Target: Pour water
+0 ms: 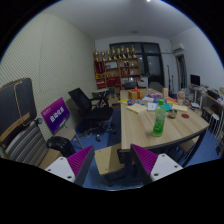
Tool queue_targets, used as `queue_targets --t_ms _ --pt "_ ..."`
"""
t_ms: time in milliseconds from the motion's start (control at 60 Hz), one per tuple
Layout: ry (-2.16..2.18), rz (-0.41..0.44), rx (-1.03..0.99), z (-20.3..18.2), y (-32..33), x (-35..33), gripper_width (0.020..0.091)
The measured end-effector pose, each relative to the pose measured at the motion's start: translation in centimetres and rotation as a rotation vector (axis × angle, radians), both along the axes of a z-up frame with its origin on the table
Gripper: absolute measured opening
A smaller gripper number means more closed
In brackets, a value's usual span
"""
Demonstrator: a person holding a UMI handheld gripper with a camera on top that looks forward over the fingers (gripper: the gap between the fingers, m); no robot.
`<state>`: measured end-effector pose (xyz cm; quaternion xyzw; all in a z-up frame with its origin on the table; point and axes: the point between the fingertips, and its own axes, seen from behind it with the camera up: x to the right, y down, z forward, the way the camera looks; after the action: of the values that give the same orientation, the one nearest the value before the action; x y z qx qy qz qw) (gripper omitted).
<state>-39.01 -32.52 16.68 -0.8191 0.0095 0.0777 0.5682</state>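
Observation:
A green bottle (159, 119) stands upright on the long wooden table (140, 128), toward its right side, beyond my fingers. Small cups and other items (172, 113) sit near it, too small to identify. My gripper (112, 165) is held well back from the table end, its two fingers with magenta pads (80, 160) spread wide and nothing between them. Only floor and the table's near end show in the gap.
A black office chair (88, 110) stands left of the table, another chair (20, 125) closer at the left. A purple banner (55, 115) leans by the left wall. Shelves (120, 68) with colourful items line the back wall. Desks with monitors (195, 85) stand at the right.

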Motion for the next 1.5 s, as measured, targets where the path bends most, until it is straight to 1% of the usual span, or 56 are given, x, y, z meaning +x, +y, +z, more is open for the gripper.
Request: queue_targets --t_ms 83,233,317,433,450,500,517,533,567,700,833,917,983,1100,1133,1200,1283,1300,1433,1450,1467,1483,1500 --pt "-0.011 0.010 0.004 0.0 0.6 0.0 0.0811" --pt "-0.004 -0.002 0.002 -0.2 1.0 -0.3 0.0810" --pt "-0.002 -0.011 0.015 -0.8 2.0 1.4 0.0811" --pt "-0.047 -0.039 0.071 -1.5 4.6 4.6 0.0804" --pt "-0.052 -0.041 0.075 -1.6 4.6 6.2 0.0802" --pt "-0.070 -0.061 0.072 -2.4 6.1 7.6 0.0801" --pt "-0.075 -0.062 0.069 -2.6 6.3 9.3 0.0802" --pt "-0.081 -0.071 0.067 -3.0 7.1 9.2 0.0800" --pt "-0.093 -0.081 0.069 -3.6 7.8 11.4 0.0801" --pt "-0.135 -0.110 0.105 -5.2 13.6 18.1 0.0807" --pt "-0.137 -0.108 0.107 -7.8 20.4 22.8 0.0810" --pt "-0.107 -0.096 0.096 -9.5 24.1 24.1 0.0811" --pt "-0.067 -0.060 0.093 -10.2 26.8 24.3 0.0811" --pt "-0.057 -0.004 0.151 -10.0 30.4 23.3 0.0808" --pt "-0.065 0.013 0.170 -9.6 31.1 23.1 0.0793" --pt "-0.093 0.034 0.175 -9.5 32.0 22.9 0.0518" --pt "-0.110 0.039 0.186 -9.5 32.4 22.8 0.0508" --pt "-0.120 0.047 0.187 -9.5 32.3 22.7 0.0486" --pt "-0.190 0.134 0.191 -9.5 32.7 21.9 0.0490" --pt "-0.192 0.138 0.187 -9.5 32.7 21.8 0.0456" --pt "-0.191 0.141 0.180 -9.6 32.8 21.7 0.0450" --pt "-0.186 0.142 0.173 -9.6 32.8 21.7 0.0462" --pt "-0.180 0.144 0.165 -9.6 32.9 21.6 0.0424"
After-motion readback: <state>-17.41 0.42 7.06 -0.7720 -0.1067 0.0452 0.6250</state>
